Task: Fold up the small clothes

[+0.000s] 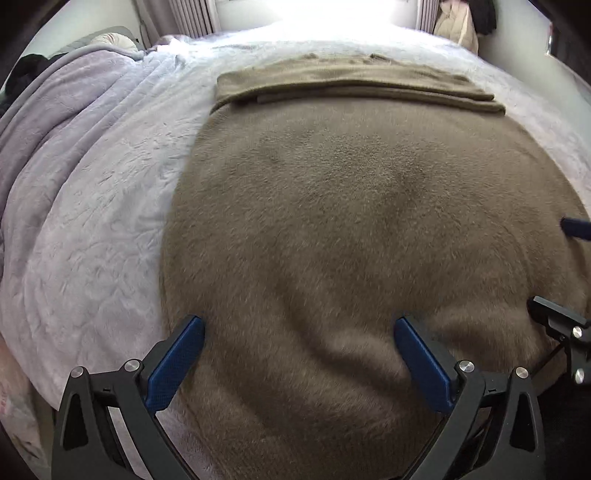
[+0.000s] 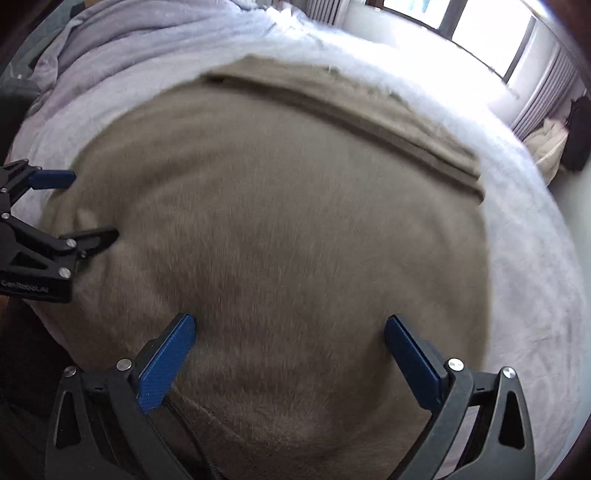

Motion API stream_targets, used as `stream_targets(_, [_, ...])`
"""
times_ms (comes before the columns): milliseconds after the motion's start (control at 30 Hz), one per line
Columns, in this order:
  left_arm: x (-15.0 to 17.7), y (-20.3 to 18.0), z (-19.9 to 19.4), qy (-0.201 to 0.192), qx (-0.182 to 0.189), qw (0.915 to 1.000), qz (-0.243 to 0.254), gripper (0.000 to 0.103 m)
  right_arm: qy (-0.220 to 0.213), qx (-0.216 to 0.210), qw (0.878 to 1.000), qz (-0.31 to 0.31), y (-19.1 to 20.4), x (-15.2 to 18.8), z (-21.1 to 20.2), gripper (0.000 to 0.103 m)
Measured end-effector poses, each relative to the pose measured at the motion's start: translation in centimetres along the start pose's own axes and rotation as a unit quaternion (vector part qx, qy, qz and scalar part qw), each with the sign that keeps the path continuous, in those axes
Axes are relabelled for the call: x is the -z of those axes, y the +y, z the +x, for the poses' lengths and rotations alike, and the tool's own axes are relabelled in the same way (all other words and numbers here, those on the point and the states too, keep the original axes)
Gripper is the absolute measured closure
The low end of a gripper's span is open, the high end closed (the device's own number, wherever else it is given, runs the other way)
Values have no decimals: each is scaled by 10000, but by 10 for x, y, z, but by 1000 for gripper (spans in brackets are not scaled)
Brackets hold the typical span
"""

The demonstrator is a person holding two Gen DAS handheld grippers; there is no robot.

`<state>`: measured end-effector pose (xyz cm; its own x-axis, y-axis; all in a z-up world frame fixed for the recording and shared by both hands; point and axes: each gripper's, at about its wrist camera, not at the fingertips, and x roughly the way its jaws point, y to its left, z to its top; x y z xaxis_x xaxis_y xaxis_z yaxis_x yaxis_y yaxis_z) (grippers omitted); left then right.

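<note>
Left hand-held gripper point(image 1: 299, 328) & right hand-held gripper point(image 2: 290, 326) both spread wide, low over brown garment point(image 1: 351, 221) on bed point(image 1: 110, 184)

Fuzzy matt brown garment point(image 1: 351, 221) on crinkled plush white bedspread point(image 1: 110, 206); textured blue plastic gripper pads point(image 1: 173, 365).

This is a bedroom in a home. A wide bed point(image 1: 122, 192) with a pale fleecy cover fills the view, a lilac blanket point(image 1: 55, 110) is bunched along one side, and a bright window point(image 2: 476, 33) with curtains point(image 2: 546, 92) stands behind it.
</note>
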<state>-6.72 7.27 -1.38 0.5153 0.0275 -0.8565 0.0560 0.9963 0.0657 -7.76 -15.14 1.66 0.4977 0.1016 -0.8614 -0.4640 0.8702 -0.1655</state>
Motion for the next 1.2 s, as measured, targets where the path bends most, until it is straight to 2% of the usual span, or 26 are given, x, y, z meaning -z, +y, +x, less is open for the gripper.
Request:
stream_targets(67, [14, 8, -6, -13, 108, 9999, 21, 0, -179, -192, 9996, 108, -9, 14, -6, 1])
stream_targets(167, [28, 12, -8, -14, 78, 9999, 141, 0, -133, -157, 9998, 57, -25, 39, -15, 1])
stream_targets(367, [39, 22, -9, 276, 250, 9993, -40, 0, -159, 292, 9985, -442, -23, 76, -28, 1])
stream_targets(433, [40, 20, -20, 253, 119, 9996, 57, 0, -56, 365, 9978, -546, -19, 71, -29, 1])
stream_targets(500, [37, 16, -37, 8, -61, 9997, 231, 0, 35, 317, 9983, -490, -20, 64, -37, 1])
stream_targets(567, [29, 14, -53, -315, -154, 9990, 292, 0, -84, 253, 9987, -433, -16, 52, -45, 1])
stream_targets(633, [19, 18, -55, -430, -265, 9985, 203, 0, -287, 261, 9984, -418, -13, 41, -53, 1])
stream_targets(700, [13, 27, -43, -282, -509, 9983, -11, 0, -393, 232, 9981, -407, -9, 28, -52, 1])
stream_targets(767, [12, 38, -17, 159, -701, 9973, -167, 0, -348, 162, 9984, -407, -5, 23, -42, 1])
stream_targets(800, [18, 44, -8, 304, -593, 9975, -254, 0, -215, 148, 9987, -447, -3, 24, -32, 1])
stream_targets(867, [29, 53, -10, 267, -352, 9982, -411, 0, -46, 145, 9987, -484, -5, 35, -20, 1])
stream_targets(933, [38, 57, -13, 266, -321, 9984, -391, 0, -162, -21, 9991, -383, -11, 46, -23, 1])
stream_targets(1033, [51, 58, -20, 305, -340, 9986, -262, 0, -132, 32, 9985, -522, -18, 64, -26, 1])
stream_targets(1133, [55, 57, -26, 335, -408, 9986, -75, 0, -66, 187, 9968, -780, -19, 77, -31, 1])
stream_targets(1200, [60, 50, -33, 448, -699, 9964, 143, 0, 48, 361, 9941, -1024, -12, 80, -34, 1])
